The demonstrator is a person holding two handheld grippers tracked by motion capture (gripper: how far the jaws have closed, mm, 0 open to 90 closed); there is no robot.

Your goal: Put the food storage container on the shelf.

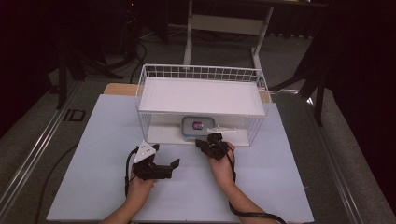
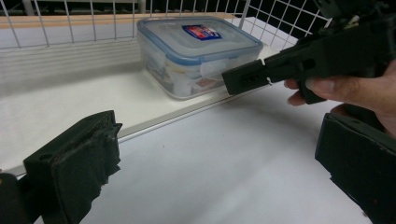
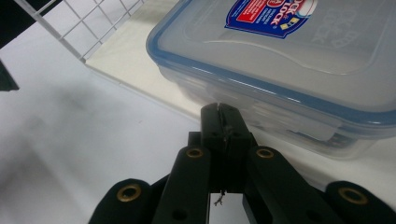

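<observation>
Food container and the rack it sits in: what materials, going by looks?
Food container: looks like clear glossy plastic, contents show through the walls; the blue-rimmed lid is translucent and reflects light. Wire rack: thin white grid rods, probably coated metal wire, with flat matte white shelf boards of unclear material.

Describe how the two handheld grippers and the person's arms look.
Both grippers are black, with two jaws. The left gripper carries a grey three-cornered plate on top; the right gripper shows brass-coloured rivets at its linkage. A black cable trails from each. Forearms are bare, no sleeves visible.
</observation>
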